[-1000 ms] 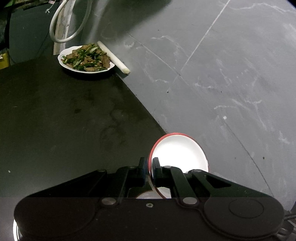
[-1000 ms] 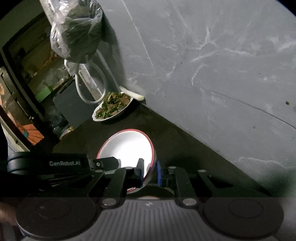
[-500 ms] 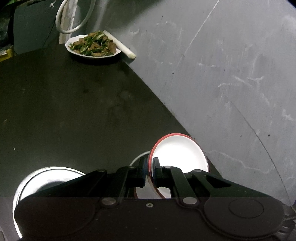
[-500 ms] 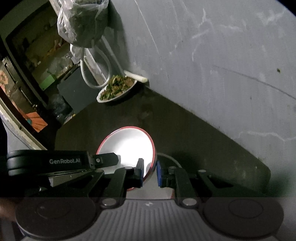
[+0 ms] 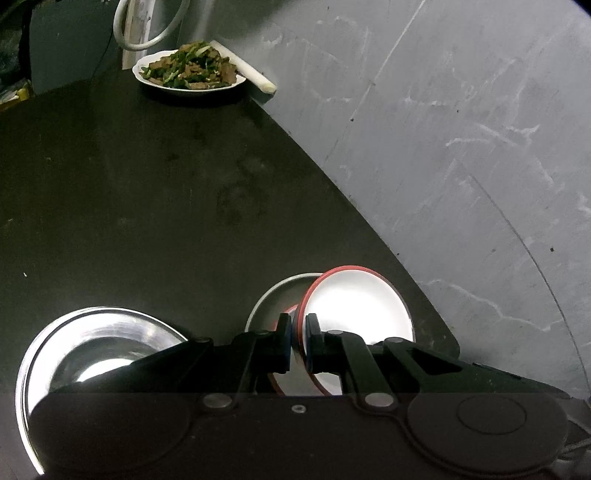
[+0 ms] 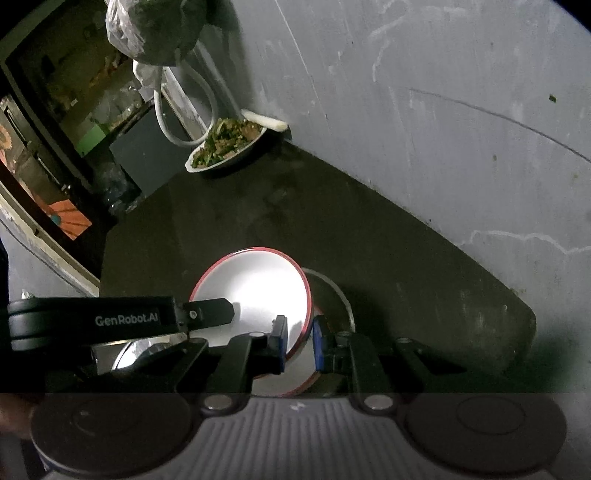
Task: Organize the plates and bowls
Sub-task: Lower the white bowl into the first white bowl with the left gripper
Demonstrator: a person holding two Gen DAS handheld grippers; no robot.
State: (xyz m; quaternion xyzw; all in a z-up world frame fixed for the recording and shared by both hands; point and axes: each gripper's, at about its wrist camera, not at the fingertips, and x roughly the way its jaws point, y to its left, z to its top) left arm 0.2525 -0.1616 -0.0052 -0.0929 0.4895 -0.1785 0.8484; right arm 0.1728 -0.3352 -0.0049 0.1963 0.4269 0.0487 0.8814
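- Gripping the rim of a white round bowl with a red edge (image 5: 354, 310), the left gripper (image 5: 297, 341) has its black jaws closed on it, one finger on each side of the rim.
- Right gripper (image 6: 299, 343) likewise clamps the rim of a white red-edged round bowl (image 6: 251, 291) between its blue pads (image 6: 277, 341); jaws closed on the rim.
- Left gripper's black body (image 6: 122, 321) shows in the right wrist view at the left, reaching the same red-edged bowl from its other side, so both grippers appear to hold one bowl.
- Red-edged bowl sits tilted over a grey round bowl (image 5: 280, 295) that rests on the dark table top (image 5: 147, 203); whether the two bowls touch cannot be told.
- Grey bowl lies near the table's edge at the grey wall (image 5: 461, 129).
- Shiny round steel bowl (image 5: 92, 343) stands on the table to the left of the grey bowl, apart from it, partly hidden by the left gripper's body.
- White plate of green and brown cooked food (image 5: 188, 72) stands at the far end of the table, well apart from the bowls.
- White stalk (image 5: 245, 72) lies just beside that plate, against the wall.
- White hose loop (image 5: 147, 26) hangs behind the plate.
- Clear plastic bag (image 6: 155, 29) hangs above the hose.
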